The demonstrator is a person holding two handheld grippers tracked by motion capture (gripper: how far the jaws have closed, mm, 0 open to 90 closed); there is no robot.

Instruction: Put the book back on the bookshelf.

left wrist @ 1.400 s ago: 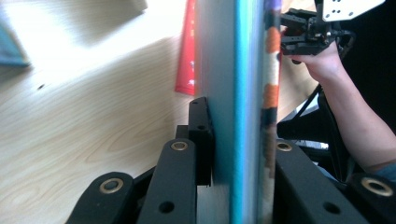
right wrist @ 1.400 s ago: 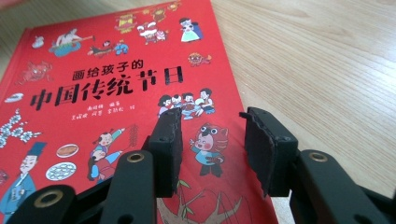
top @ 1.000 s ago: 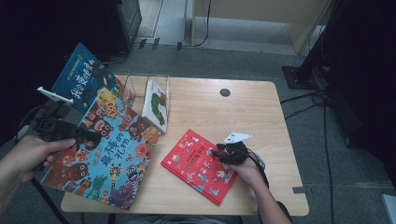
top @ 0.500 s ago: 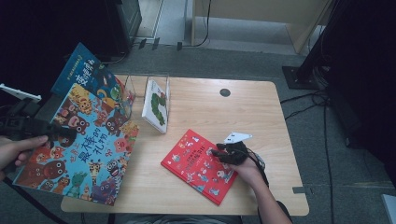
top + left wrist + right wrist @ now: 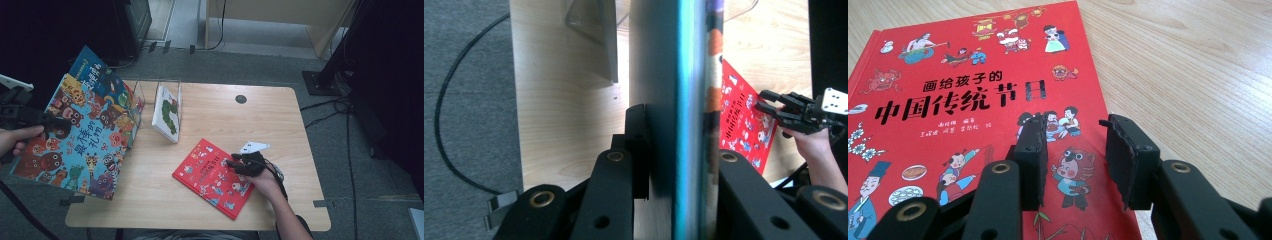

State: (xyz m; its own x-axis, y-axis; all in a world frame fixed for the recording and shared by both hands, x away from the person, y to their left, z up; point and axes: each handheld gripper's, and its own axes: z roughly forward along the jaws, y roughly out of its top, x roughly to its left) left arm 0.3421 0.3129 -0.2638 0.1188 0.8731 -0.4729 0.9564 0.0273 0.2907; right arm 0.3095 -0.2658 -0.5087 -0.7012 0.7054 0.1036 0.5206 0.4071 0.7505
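A big blue picture book [image 5: 82, 137] covered in cartoon animals hangs tilted off the table's left edge. My left gripper [image 5: 52, 120] is shut on its left edge. In the left gripper view that book [image 5: 684, 75] runs edge-on between the jaws of the left gripper [image 5: 679, 150]. A red picture book [image 5: 215, 177] lies flat on the table's front middle. My right gripper [image 5: 239, 163] hovers open over its right edge. In the right gripper view, the right gripper [image 5: 1075, 145] has nothing between its jaws above the red cover [image 5: 973, 100].
A clear rack [image 5: 172, 87] at the table's back left holds a white book [image 5: 167, 112] with a green caterpillar. Another blue book [image 5: 92, 72] leans behind the held one. The wooden table [image 5: 290, 130] has a black grommet [image 5: 241, 99]. Cables cross the floor at right.
My left gripper has carried the big blue book left and up off the table, tilting it more upright. The right gripper and the red book have stayed put.
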